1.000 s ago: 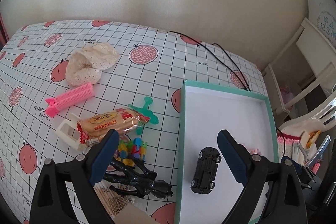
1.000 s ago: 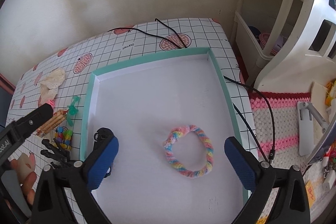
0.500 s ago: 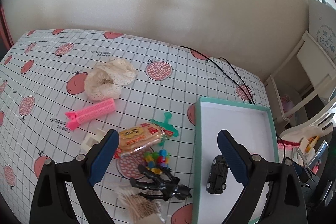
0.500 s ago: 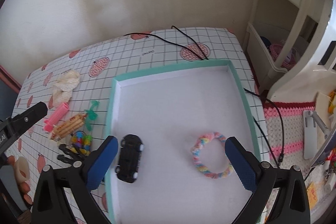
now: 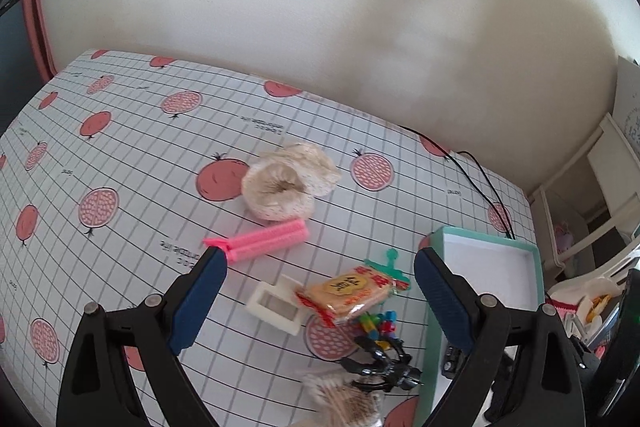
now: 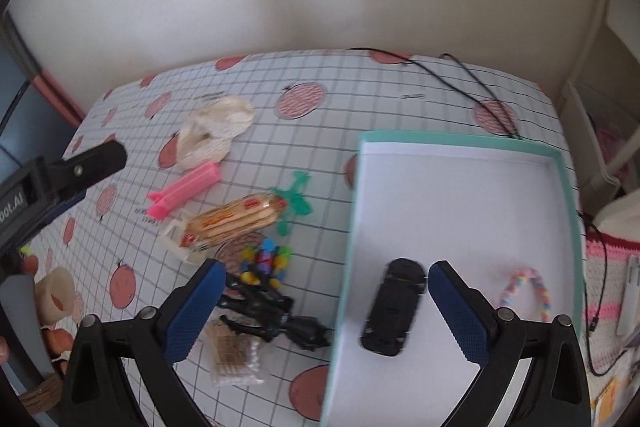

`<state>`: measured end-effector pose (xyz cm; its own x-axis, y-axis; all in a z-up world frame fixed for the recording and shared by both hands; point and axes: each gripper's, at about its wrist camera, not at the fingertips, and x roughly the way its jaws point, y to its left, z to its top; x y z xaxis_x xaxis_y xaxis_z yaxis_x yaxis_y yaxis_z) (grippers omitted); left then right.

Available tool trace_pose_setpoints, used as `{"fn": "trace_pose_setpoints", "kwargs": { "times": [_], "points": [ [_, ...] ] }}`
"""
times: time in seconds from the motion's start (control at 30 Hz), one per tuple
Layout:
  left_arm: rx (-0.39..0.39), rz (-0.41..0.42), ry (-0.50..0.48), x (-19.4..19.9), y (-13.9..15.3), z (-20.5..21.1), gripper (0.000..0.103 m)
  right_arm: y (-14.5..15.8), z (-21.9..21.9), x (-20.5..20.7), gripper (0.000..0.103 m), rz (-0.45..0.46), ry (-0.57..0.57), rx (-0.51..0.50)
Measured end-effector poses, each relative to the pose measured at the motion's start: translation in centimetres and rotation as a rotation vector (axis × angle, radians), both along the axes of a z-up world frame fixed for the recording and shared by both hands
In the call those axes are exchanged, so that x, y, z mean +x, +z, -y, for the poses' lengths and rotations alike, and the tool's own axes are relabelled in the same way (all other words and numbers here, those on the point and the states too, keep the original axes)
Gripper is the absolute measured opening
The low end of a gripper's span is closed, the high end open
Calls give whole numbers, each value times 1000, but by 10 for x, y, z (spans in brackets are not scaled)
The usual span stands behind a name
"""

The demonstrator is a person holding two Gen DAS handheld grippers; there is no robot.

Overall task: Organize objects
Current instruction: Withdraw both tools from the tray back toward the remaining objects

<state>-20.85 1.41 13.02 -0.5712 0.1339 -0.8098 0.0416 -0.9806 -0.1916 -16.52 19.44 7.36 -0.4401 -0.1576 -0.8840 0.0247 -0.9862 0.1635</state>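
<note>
In the right wrist view a shallow teal box with a white floor fills the right of the frame; inside lie a black toy car and, lower right, a braided pastel ring. Left of the box on the gridded table: a glossy cracker pack, a ribbed pink clip, a lacy cream cloth, coloured beads. Both hand-held grippers, left and right, hang with jaws apart, holding nothing.
</note>
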Motion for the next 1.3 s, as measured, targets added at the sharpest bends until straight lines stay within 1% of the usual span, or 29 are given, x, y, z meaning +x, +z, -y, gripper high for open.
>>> {"fn": "trace_pose_setpoints", "kwargs": {
  "times": [0.13,0.3,0.47,0.73,0.9,0.97,1.07,1.3],
  "points": [
    [-18,20,25,1,-1,14,95,-8,20,-1,103,26,54,17],
    [-33,96,42,4,-14,21,95,-23,34,0,103,77,99,25],
    [-92,158,39,10,-26,18,95,-37,46,3,103,117,129,44],
    [-97,242,76,17,-48,21,95,-53,60,7,101,145,170,66],
    [-81,287,109,20,-61,27,95,-62,66,7,99,156,191,81],
    [-67,300,129,20,-64,30,95,-64,67,7,97,153,196,82],
    [-68,317,151,20,-69,33,95,-69,69,6,96,167,200,81],
    [-58,332,162,21,-74,37,95,-76,68,2,88,177,192,77]
  ]
}}
